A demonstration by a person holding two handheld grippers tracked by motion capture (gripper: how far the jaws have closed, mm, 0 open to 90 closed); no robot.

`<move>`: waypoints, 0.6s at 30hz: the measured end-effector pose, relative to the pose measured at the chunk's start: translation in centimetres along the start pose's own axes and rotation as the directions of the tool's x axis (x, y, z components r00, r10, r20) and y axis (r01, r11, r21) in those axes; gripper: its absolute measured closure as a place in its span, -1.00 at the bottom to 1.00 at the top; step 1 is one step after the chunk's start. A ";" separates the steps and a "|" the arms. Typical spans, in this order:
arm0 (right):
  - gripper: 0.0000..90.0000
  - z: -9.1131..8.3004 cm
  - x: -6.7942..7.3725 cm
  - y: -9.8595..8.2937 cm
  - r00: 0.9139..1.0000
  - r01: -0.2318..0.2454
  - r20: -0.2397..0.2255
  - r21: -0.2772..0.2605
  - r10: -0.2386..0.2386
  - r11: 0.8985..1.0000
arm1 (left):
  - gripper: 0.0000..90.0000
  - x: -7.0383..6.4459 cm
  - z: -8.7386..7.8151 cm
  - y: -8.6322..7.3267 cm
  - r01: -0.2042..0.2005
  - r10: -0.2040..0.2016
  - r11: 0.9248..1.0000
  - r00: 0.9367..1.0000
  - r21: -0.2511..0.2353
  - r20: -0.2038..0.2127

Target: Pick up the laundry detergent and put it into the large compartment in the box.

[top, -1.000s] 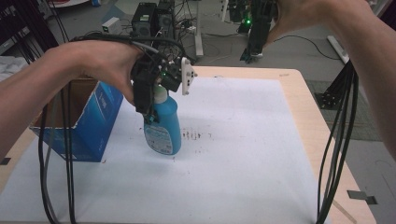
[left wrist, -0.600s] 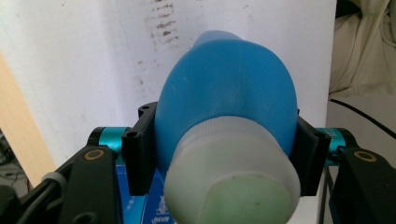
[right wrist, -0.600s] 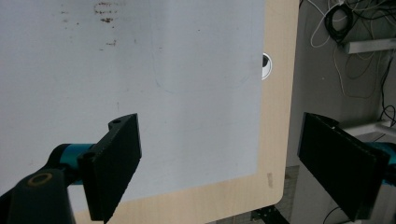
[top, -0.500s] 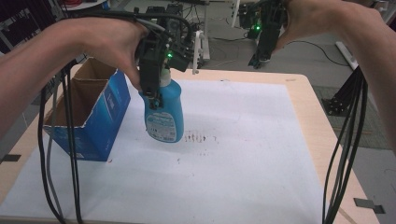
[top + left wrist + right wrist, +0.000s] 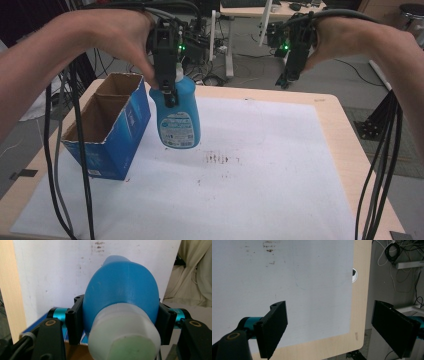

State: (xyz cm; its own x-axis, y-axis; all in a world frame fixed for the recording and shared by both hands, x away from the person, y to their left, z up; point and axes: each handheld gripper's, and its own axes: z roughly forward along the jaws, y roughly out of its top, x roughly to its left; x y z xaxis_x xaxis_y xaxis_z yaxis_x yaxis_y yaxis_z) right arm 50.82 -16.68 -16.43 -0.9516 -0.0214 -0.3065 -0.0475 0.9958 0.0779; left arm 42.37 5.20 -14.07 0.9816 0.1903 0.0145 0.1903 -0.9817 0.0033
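A blue plastic bottle [image 5: 176, 115] with a white cap and a printed label hangs upright in the air, just right of the blue cardboard box [image 5: 107, 127]. My left gripper [image 5: 167, 82] is shut on its neck from above. In the left gripper view the bottle [image 5: 121, 298] sits squeezed between both black jaws, its pale cap [image 5: 123, 336] nearest the camera. My right gripper [image 5: 295, 55] is held high over the far right part of the table, open and empty. The right gripper view has its two jaws wide apart above the white mat [image 5: 287, 277].
The open-topped blue box stands at the table's left with its inside bare. A white mat [image 5: 260, 170] covers most of the wooden table [image 5: 350, 135], with brown stains [image 5: 216, 158] near its middle. Black cables [image 5: 375, 170] hang down at both sides.
My left gripper has lifted the bottle and carried it slightly up and away from me beside the box. The right gripper stayed high at the far right.
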 end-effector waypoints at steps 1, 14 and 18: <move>-0.72 0.0 0.0 0.0 1.000 -0.001 0.001 0.000 0.001 1.000 | -0.16 0.1 -0.1 -0.2 0.027 -0.027 1.000 1.000 -0.002 0.003; -0.72 0.2 0.3 -0.3 1.000 -0.004 -0.001 -0.005 0.004 1.000 | -0.16 1.2 -2.5 -3.6 0.277 -0.278 0.960 0.961 -0.045 -0.016; -0.71 0.1 0.4 -0.1 1.000 -0.001 0.001 -0.010 0.001 1.000 | -0.16 1.7 -3.2 -4.9 0.344 -0.345 0.937 0.939 -0.059 -0.004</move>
State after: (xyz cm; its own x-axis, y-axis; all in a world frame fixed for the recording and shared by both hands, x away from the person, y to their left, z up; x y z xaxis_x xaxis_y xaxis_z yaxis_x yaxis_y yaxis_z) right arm 50.50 -16.81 -16.62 -0.9512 -0.0202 -0.3079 -0.0494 0.9949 0.0875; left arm 43.03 10.37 -10.85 0.8557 0.5172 0.0166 0.5152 -0.8545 0.0668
